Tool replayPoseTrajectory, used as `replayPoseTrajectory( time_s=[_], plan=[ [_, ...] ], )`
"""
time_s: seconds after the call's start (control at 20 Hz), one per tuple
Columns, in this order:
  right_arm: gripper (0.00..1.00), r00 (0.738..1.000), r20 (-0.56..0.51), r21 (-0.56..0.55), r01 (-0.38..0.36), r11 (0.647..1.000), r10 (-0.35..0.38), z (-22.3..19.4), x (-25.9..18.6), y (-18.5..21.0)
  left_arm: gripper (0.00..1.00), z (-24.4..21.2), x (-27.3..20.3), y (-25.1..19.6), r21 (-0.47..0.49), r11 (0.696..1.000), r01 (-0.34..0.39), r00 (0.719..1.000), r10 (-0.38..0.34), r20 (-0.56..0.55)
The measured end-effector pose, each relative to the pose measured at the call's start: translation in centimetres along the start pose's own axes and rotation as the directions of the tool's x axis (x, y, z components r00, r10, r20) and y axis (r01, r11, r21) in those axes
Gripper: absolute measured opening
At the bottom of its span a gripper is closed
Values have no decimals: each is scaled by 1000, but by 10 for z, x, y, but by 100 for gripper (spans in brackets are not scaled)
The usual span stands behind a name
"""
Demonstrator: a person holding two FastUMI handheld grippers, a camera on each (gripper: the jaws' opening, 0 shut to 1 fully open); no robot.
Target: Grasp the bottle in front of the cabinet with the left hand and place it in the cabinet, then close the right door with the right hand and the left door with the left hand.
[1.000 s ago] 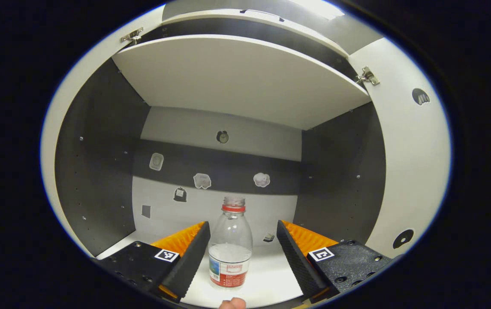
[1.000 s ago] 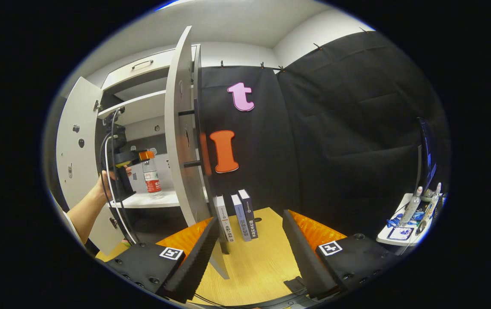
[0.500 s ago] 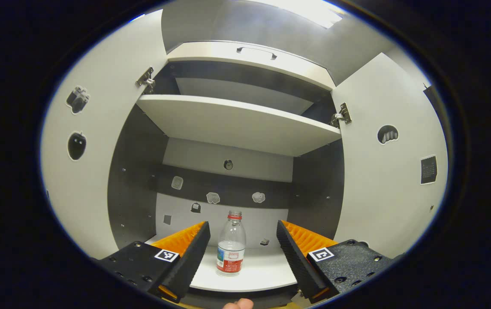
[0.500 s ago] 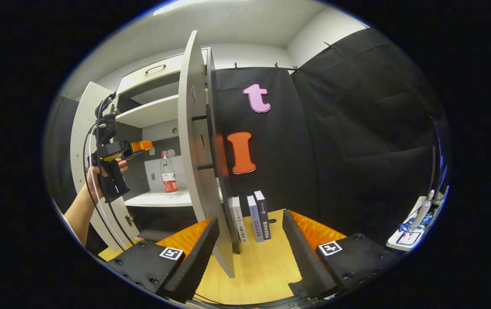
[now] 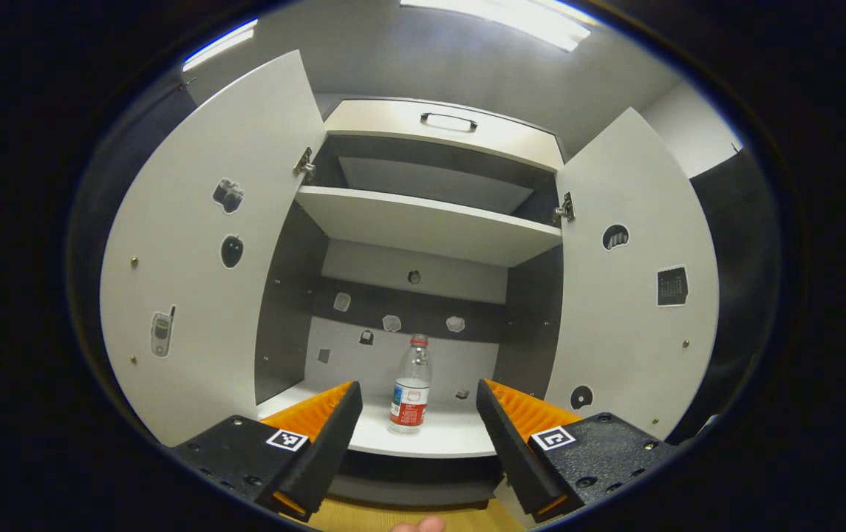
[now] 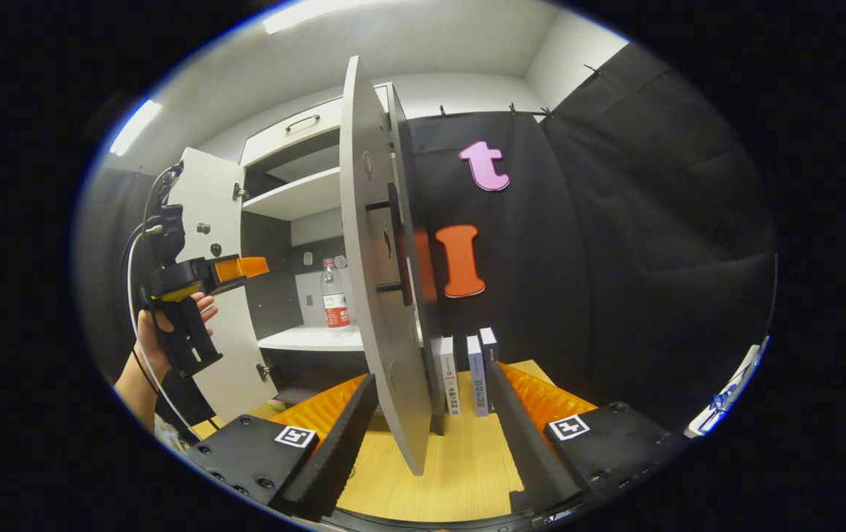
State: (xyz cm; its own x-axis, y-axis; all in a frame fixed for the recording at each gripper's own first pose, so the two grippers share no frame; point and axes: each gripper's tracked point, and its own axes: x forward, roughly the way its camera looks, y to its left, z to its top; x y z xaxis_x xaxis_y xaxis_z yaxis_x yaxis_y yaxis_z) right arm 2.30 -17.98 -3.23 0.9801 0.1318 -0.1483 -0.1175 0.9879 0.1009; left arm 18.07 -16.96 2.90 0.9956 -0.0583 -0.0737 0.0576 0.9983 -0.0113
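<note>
A clear bottle (image 5: 410,386) with a red cap and red label stands upright on the cabinet's lower white shelf (image 5: 430,440); the right gripper view shows the bottle (image 6: 332,295) there too. My left gripper (image 5: 417,436) is open, pulled back out of the cabinet, the bottle well beyond its fingers. Both doors stand wide: the left door (image 5: 208,258) and the right door (image 5: 629,288). In the right gripper view my right gripper (image 6: 430,428) is open, the right door's edge (image 6: 386,295) standing between its fingers without touching them. The left gripper (image 6: 241,267), held by a hand (image 6: 171,318), hangs outside the cabinet.
An upper shelf (image 5: 430,225) and a drawer with a handle (image 5: 448,122) sit above the bottle. Several books (image 6: 467,369) stand upright on the wooden table (image 6: 452,465) beside the cabinet. A dark bar handle (image 6: 397,247) runs down the right door's outer face.
My left gripper has drawn back out of the cabinet, leaving the bottle standing on the shelf. My right gripper has moved closer to the right door's edge.
</note>
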Motion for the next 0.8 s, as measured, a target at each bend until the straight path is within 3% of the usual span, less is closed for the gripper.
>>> replayPoseTrajectory(
  time_s=[0.35,0.8],
  plan=[
    [98,996,-9,-10,-86,996,86,4,7,7,94,-11,-56,10,40,994,-101,994,99,54],
    [98,998,11,25,-55,998,55,3,31,30,95,-33,-80,14,-3,998,-70,997,70,41]
  ],
)
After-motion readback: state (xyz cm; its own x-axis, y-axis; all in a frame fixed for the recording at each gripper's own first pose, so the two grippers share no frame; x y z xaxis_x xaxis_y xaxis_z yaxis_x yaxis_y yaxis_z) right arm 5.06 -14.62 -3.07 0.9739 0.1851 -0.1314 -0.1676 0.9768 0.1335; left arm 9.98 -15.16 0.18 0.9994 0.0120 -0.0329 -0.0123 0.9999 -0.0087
